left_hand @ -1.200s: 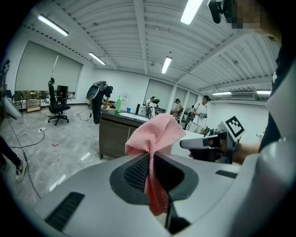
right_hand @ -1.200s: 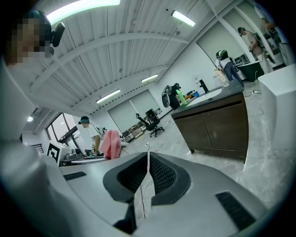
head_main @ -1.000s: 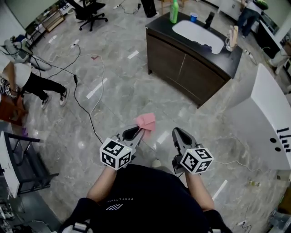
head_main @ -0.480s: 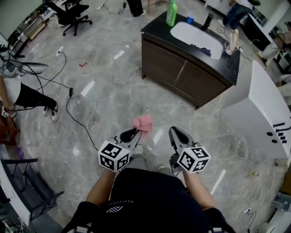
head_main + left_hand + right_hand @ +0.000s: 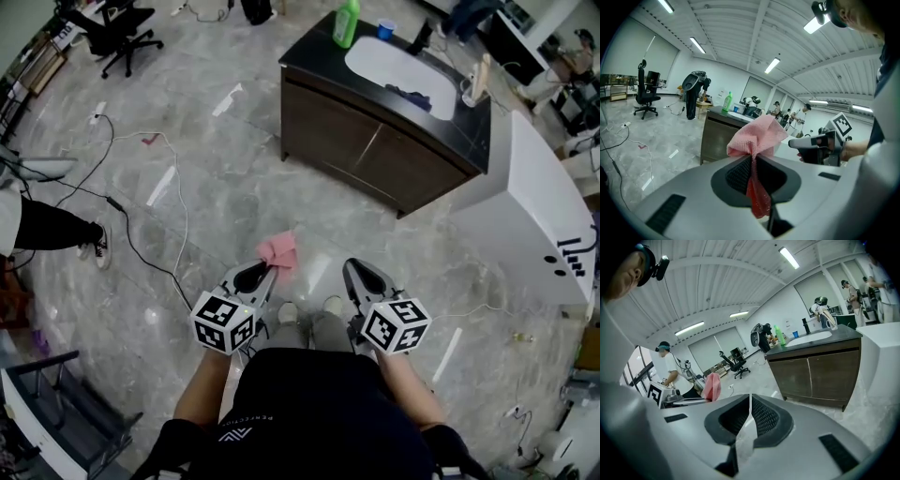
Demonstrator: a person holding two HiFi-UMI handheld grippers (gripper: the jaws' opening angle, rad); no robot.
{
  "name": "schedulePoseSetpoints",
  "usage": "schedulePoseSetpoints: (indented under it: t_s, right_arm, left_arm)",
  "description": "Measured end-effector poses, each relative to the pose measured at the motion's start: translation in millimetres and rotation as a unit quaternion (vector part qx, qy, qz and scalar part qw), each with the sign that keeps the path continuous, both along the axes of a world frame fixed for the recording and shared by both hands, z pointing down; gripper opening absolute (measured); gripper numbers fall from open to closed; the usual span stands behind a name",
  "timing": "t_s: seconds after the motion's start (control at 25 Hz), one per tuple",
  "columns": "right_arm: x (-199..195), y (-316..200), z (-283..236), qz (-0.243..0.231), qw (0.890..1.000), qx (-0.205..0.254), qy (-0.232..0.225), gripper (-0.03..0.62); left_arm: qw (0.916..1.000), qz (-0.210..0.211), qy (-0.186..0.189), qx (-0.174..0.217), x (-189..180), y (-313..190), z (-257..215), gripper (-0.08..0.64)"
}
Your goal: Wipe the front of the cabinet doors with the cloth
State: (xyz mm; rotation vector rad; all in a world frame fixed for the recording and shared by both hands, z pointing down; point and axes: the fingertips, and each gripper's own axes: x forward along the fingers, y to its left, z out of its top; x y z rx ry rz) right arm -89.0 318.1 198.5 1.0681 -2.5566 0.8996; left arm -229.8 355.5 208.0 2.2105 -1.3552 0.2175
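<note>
head view: left gripper (image 5: 263, 273) and right gripper (image 5: 355, 273) side by side above the floor (image 5: 216, 178); pink cloth (image 5: 278, 249) at the left tips; cabinet (image 5: 366, 155) well apart ahead | left gripper view: jaws clamped on the cloth, bunched above them | right gripper view: jaws pressed together, nothing between; cabinet doors (image 5: 825, 373) ahead, closed

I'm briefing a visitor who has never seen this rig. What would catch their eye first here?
The pink cloth pinched in the left gripper, bright against the grey floor. Next, the dark cabinet with its white sink ahead, not yet reached, a green bottle on its top. The right gripper is shut and empty.
</note>
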Motion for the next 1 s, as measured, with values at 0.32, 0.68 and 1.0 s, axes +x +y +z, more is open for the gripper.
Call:
schedulePoseSetpoints:
  t_s: [0.32, 0.68, 1.0]
  right_arm:
    - [-5.1, -78.8, 4.4, 0.0, 1.0, 0.016, 0.001, 0.04]
    - [-8.0, -164.5, 5.3, -0.024, 0.999, 0.023, -0.024, 0.04]
    - [2.3, -217.0, 12.0, -0.013, 0.999, 0.027, -0.028, 0.04]
  left_arm:
    - [0.9999, 0.003, -0.011, -0.005, 2.9, -64.7, 4.4, 0.032]
    - [0.9993, -0.006, -0.037, 0.006, 15.9, -156.7, -4.3, 0.032]
    - [0.9985, -0.008, -0.052, 0.014, 21.4, -210.9, -4.1, 0.032]
